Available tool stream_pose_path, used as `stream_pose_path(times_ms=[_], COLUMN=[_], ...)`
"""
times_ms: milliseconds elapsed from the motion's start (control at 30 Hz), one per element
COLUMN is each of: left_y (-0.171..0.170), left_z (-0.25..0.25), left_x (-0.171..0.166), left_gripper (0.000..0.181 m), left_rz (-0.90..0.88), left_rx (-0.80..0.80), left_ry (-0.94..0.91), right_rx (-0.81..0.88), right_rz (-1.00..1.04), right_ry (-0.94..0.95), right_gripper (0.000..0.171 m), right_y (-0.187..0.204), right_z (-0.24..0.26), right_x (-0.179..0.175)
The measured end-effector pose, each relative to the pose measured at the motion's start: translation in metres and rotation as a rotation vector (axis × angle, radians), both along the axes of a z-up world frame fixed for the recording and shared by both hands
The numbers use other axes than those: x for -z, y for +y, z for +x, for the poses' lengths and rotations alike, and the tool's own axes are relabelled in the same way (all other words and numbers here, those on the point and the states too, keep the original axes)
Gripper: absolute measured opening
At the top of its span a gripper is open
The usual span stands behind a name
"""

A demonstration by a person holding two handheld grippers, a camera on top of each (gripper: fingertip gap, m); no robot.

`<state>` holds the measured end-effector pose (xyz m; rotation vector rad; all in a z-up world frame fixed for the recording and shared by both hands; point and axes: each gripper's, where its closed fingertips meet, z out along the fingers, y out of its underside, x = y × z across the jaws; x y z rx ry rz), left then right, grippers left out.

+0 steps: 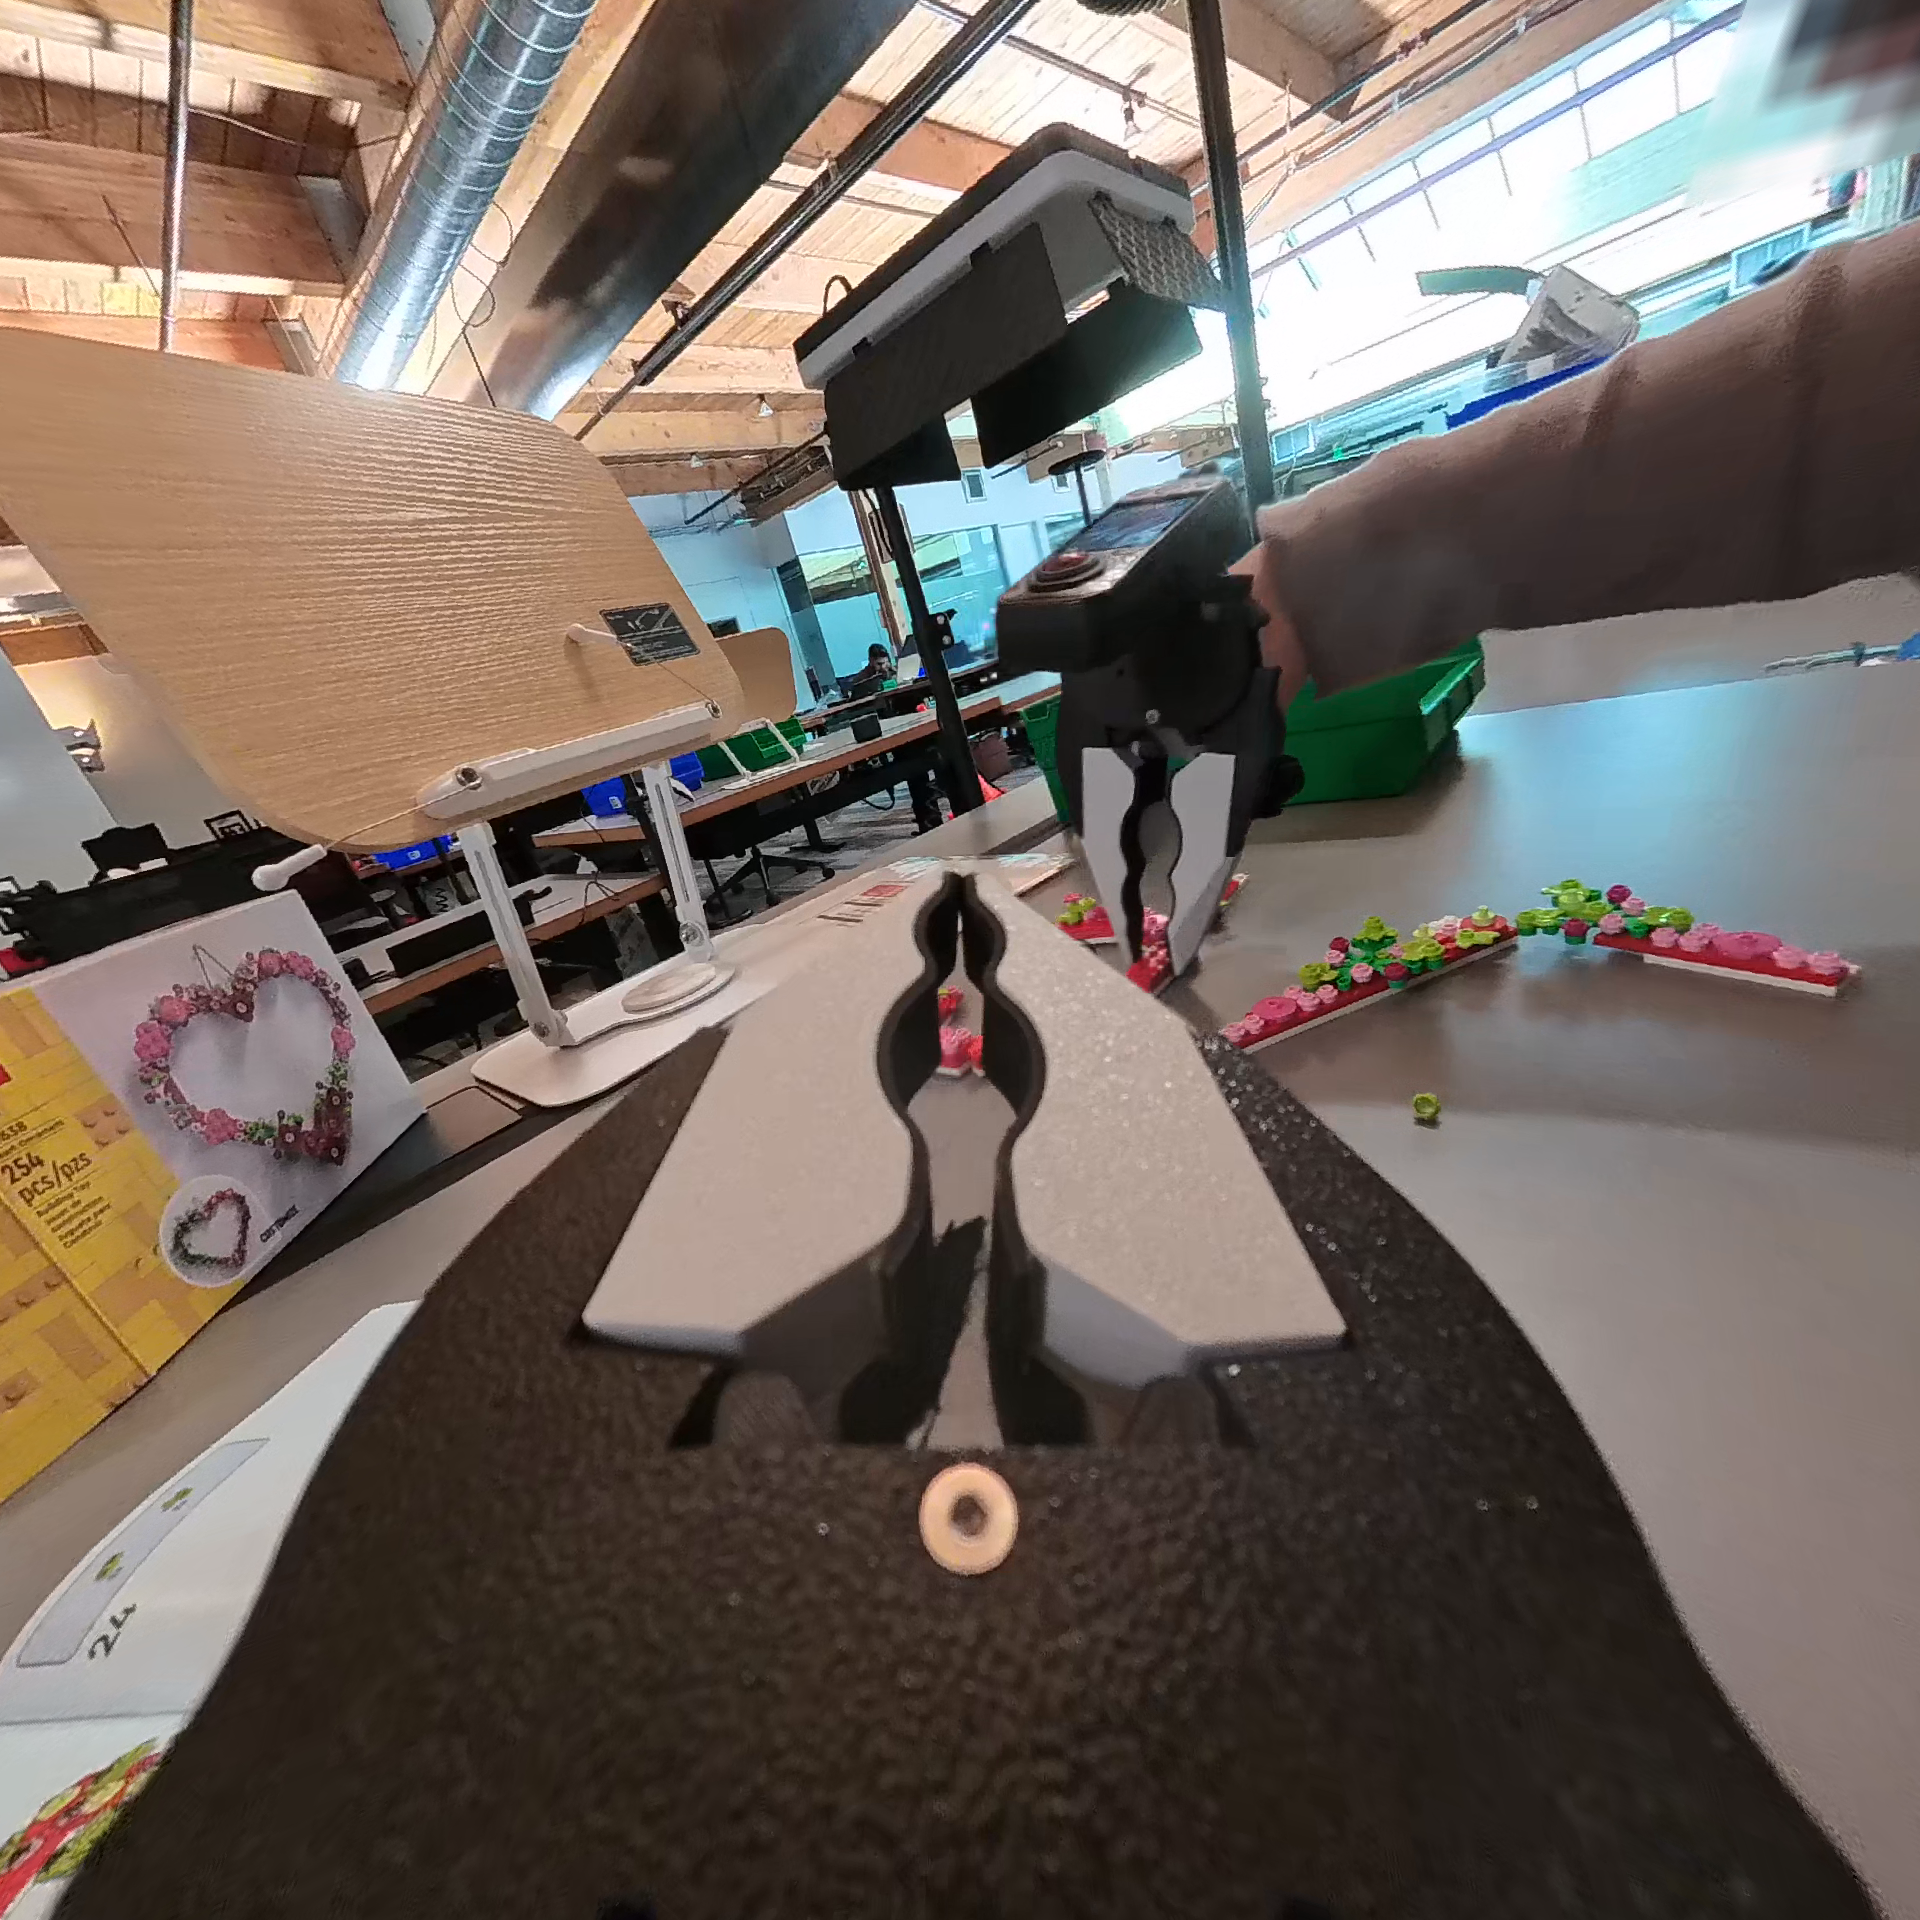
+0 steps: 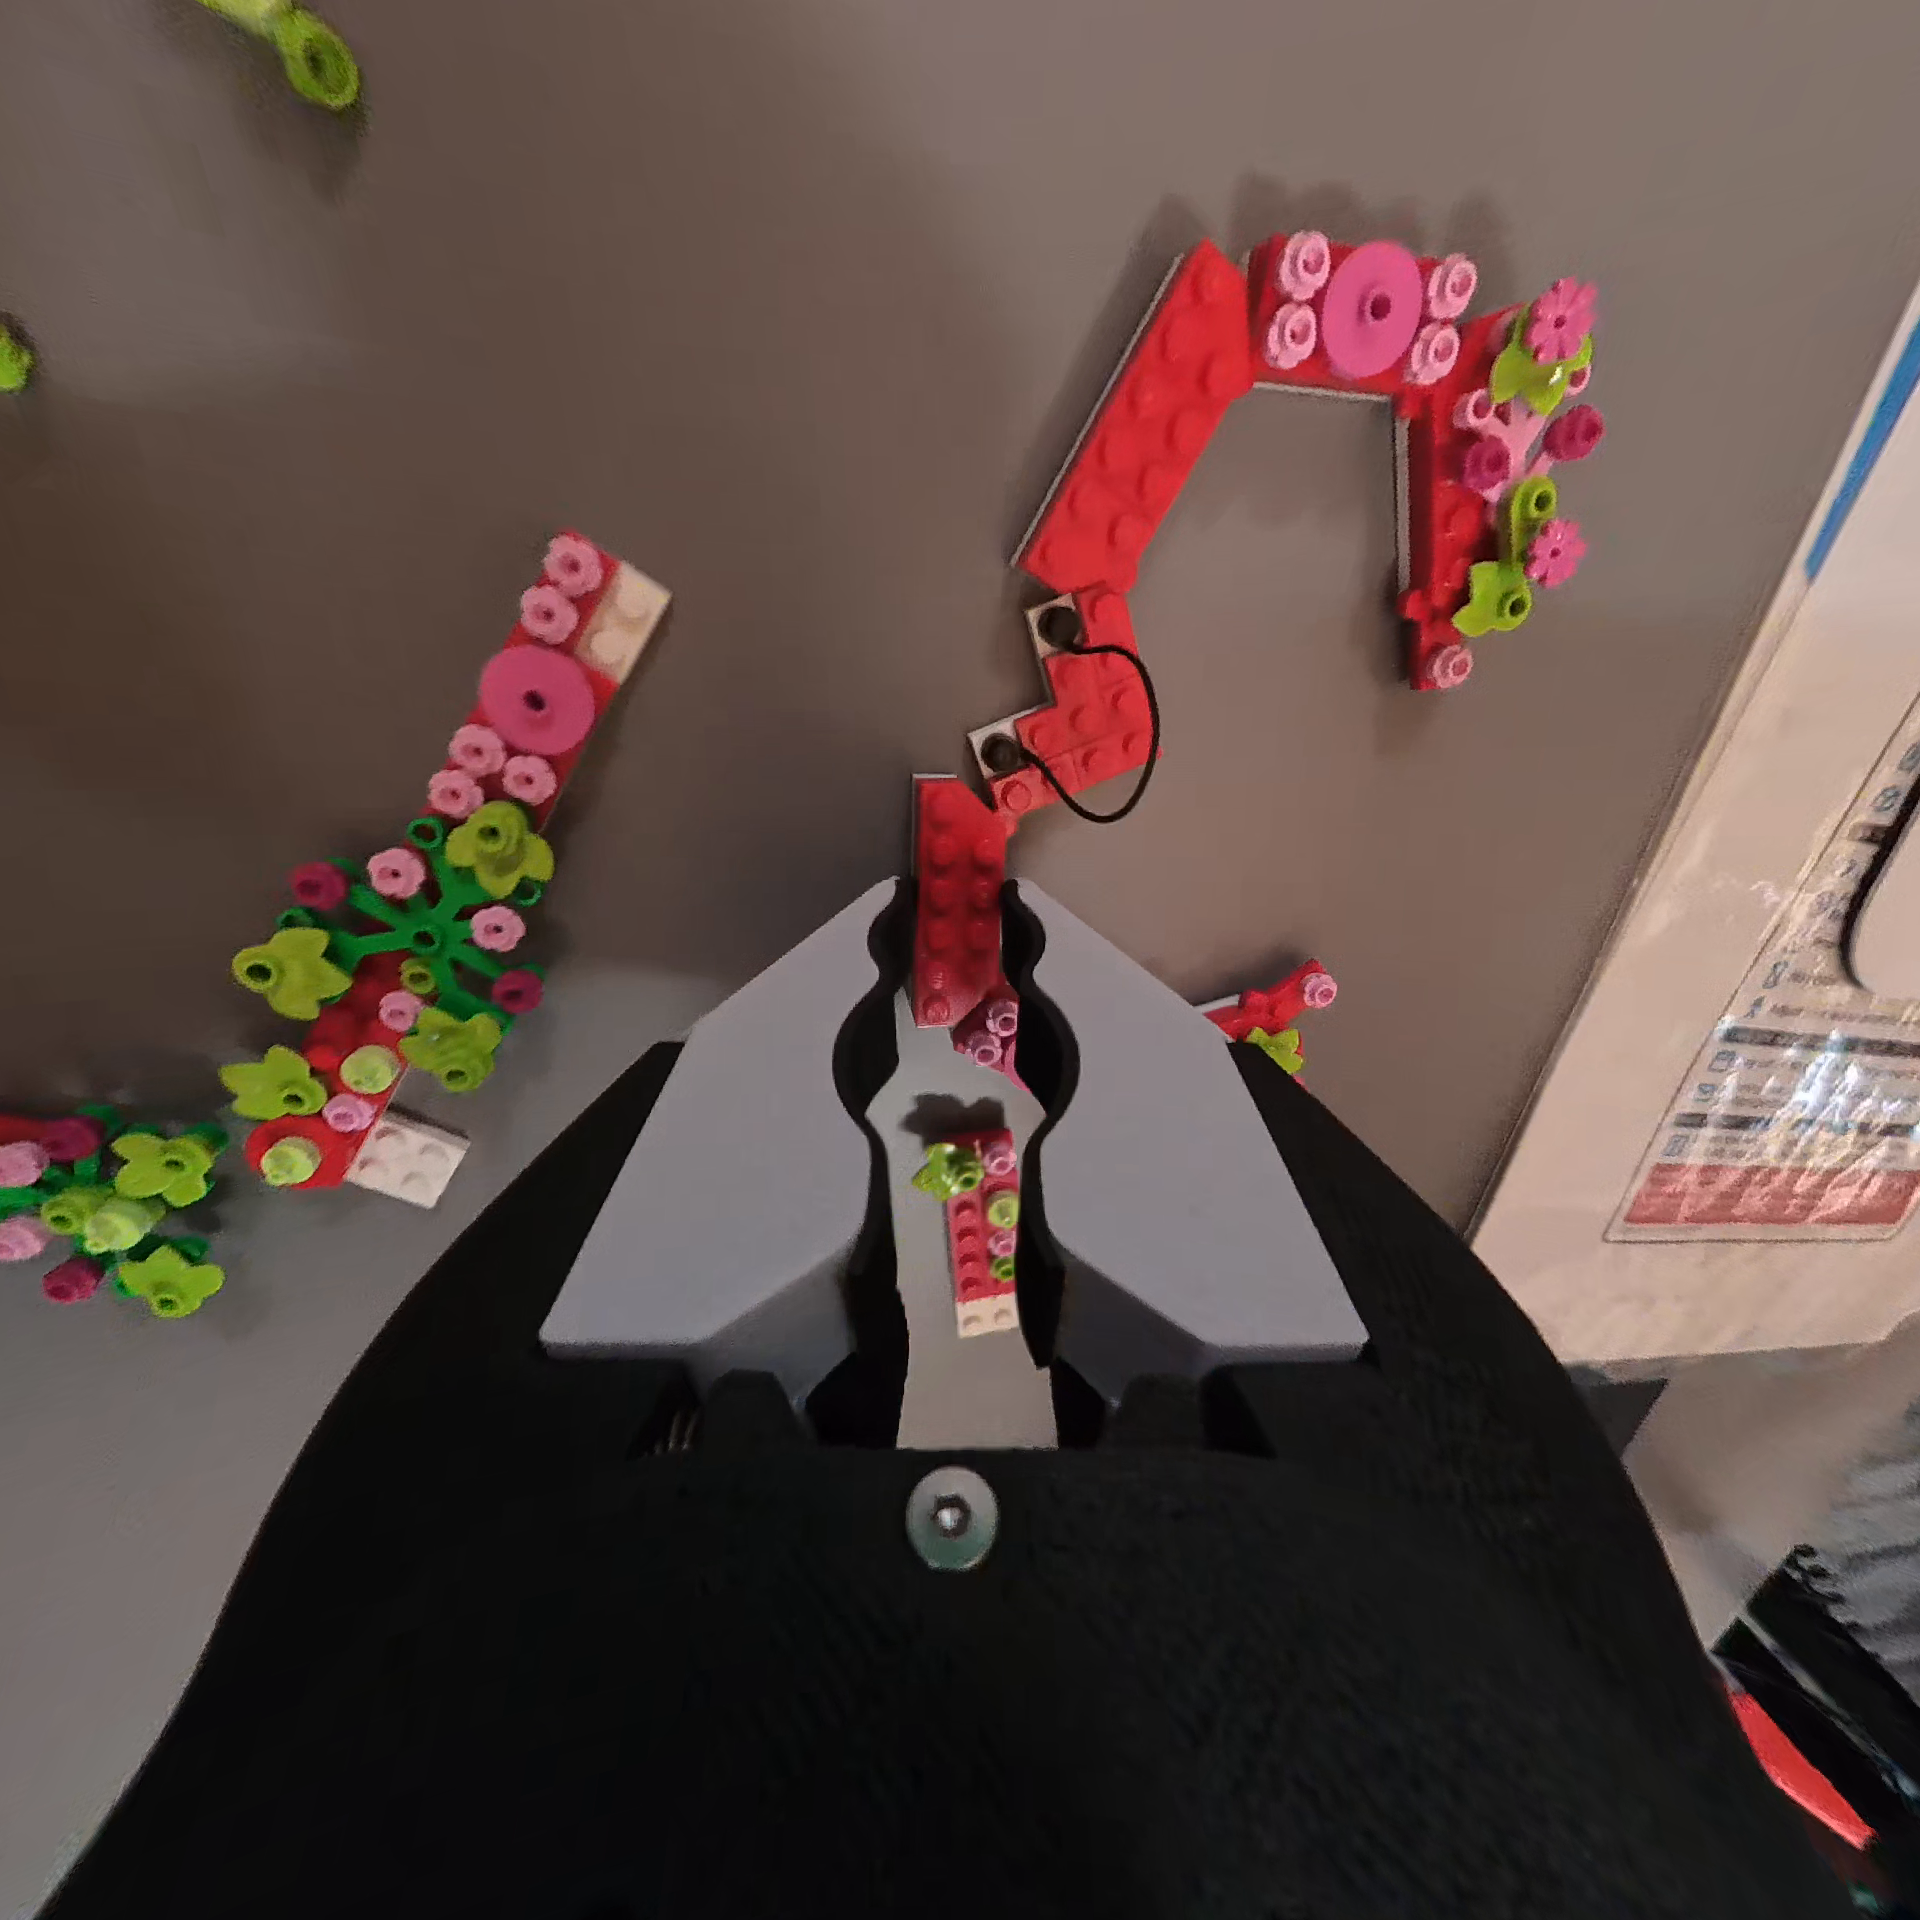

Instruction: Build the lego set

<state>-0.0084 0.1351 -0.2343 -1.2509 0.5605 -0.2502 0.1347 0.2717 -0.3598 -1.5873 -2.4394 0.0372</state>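
My right gripper (image 2: 961,894) is shut on the lower end of a red plate (image 2: 956,831). That plate is one end of a bent red frame (image 2: 1143,436) lying on the grey table, with pink and lime flowers on its far side. A black string (image 2: 1132,727) loops through the frame. A flowered red strip (image 2: 457,883) lies to the left. A short flowered strip (image 2: 982,1236) shows between the fingers. My left gripper (image 1: 961,899) is shut and empty, low over the table. It points at the right gripper (image 1: 1158,951), which stands on the red piece.
The set's box (image 1: 156,1122) and a wooden book stand (image 1: 343,582) are on the left, a booklet (image 1: 125,1558) near me. A green bin (image 1: 1382,727) sits behind. Two flowered strips (image 1: 1382,966) (image 1: 1714,945) and a loose lime piece (image 1: 1427,1108) lie right. A plastic bag (image 2: 1766,1039) lies on the right. My hands' fingertips stand some 25 cm from each other.
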Motion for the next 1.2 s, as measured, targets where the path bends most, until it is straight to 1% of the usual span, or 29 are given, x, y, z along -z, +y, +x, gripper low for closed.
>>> stream_pose_path(times_ms=[133,200,267,300,367,433,467,533,633,700,767,833,900,1067,1200], left_y=[0.0,0.0,-0.001,-0.001,0.0,0.0,0.0,0.0,0.001,0.001,0.002,0.002,0.001,0.0,-0.001], left_z=[0.0,0.001,0.001,0.001,0.001,0.002,0.002,0.002,0.001,0.0,-0.002,-0.002,-0.001,0.002,0.004], left_x=[0.001,0.001,0.001,0.001,0.001,0.003,0.003,0.003,0.003,0.003,0.002,0.003,0.003,0.003,0.002], left_gripper=[0.0,0.0,0.0,0.0,0.0,0.0,0.0,0.0,0.0,0.0,0.0,0.0,0.0,0.0,0.0], left_rz=[-0.006,-0.005,-0.003,-0.003,-0.007,-0.014,-0.015,-0.017,-0.02,-0.022,-0.024,-0.027,-0.028,-0.018,-0.001], left_rx=[0.003,0.004,0.002,0.003,0.005,0.007,0.007,0.008,0.005,0.002,-0.002,-0.001,0.001,0.004,0.0], left_ry=[-0.004,-0.002,0.001,0.001,0.001,0.004,0.004,0.002,-0.004,-0.013,-0.018,-0.021,-0.02,-0.008,0.003], right_rx=[0.03,0.048,0.089,0.128,0.239,0.371,0.423,0.506,0.567,0.588,0.603,0.58,0.545,0.458,0.443], right_rz=[-0.021,-0.03,-0.008,0.036,0.134,0.225,0.241,0.184,0.057,0.083,0.132,0.152,0.169,0.388,0.395], right_ry=[0.001,0.033,0.112,0.178,0.349,0.592,0.721,0.978,1.291,1.431,1.557,1.622,1.637,1.681,1.716], right_gripper=[0.015,0.02,0.024,0.025,0.025,0.025,0.026,0.026,0.029,0.028,0.028,0.028,0.028,0.021,0.021], right_y=[-0.007,-0.011,-0.01,-0.005,0.005,0.008,0.002,-0.022,-0.062,-0.074,-0.078,-0.083,-0.089,-0.1,-0.106], right_z=[0.008,0.008,0.002,-0.003,-0.013,-0.028,-0.035,-0.053,-0.077,-0.085,-0.09,-0.097,-0.103,-0.095,-0.092], right_x=[0.0,-0.005,-0.017,-0.028,-0.056,-0.09,-0.105,-0.128,-0.145,-0.147,-0.146,-0.144,-0.14,-0.144,-0.15])
